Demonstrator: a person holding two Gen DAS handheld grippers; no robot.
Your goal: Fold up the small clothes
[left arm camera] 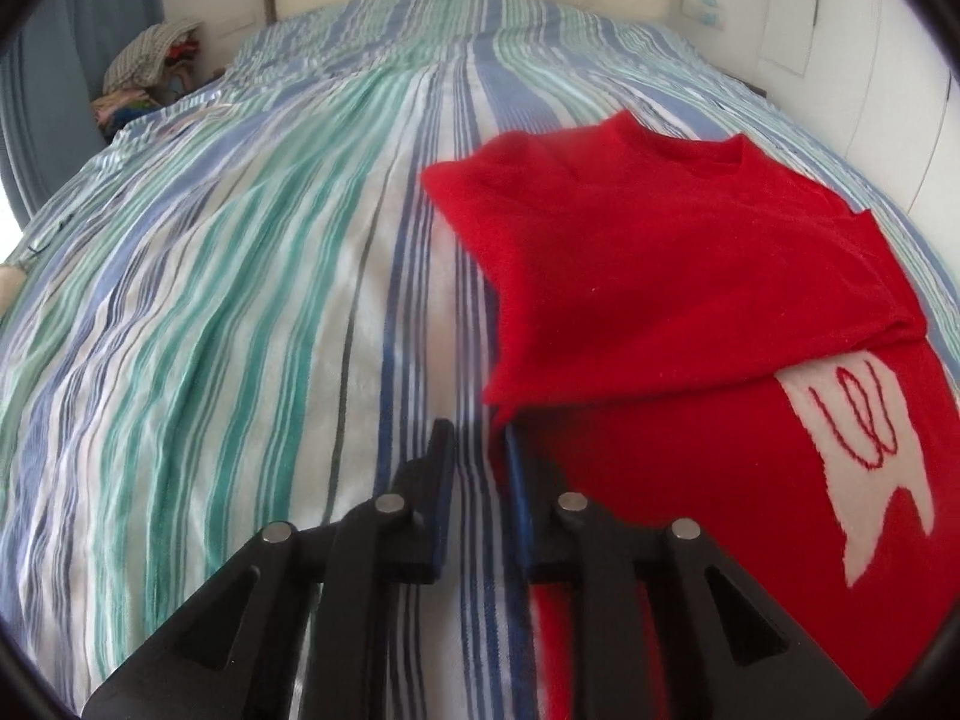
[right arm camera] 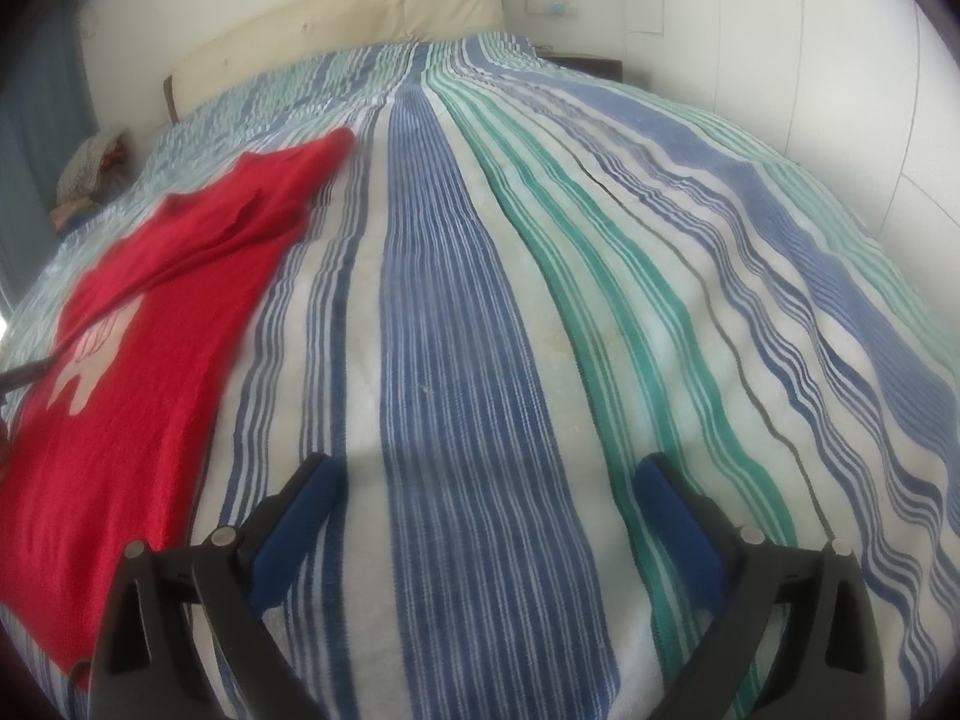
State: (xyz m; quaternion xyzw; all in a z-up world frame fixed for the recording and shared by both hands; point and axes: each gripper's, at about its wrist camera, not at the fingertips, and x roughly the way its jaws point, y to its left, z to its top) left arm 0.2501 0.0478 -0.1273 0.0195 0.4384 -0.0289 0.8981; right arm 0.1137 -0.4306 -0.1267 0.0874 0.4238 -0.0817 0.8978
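Two grippers and one red jumper (left arm camera: 660, 276), spread flat on the striped bed cover (left arm camera: 240, 300) for an easy fold. Neck hole pointing to the far end of the bed, white patch (left arm camera: 870, 450) facing up. One side already folded in over the middle, hiding part of that patch.

Left gripper (left arm camera: 477, 432) tipped down low at the near corner of that folded part, right at the jumper's edge. Jaws only a little way apart, with just stripes showing in the gap and no red cloth pinched yet, as far as can be seen. Probably set there to nip the edge and carry on with the fold.

Right gripper (right arm camera: 485, 465) hanging over bare stripes, with the jumper off to its left and not touching. Jaws stretched wide and holding nothing. Likely waiting out of the way, ready to help with the other side.

Best to pinch only the jumper's own layers, or else risk dragging the bed cover along too.
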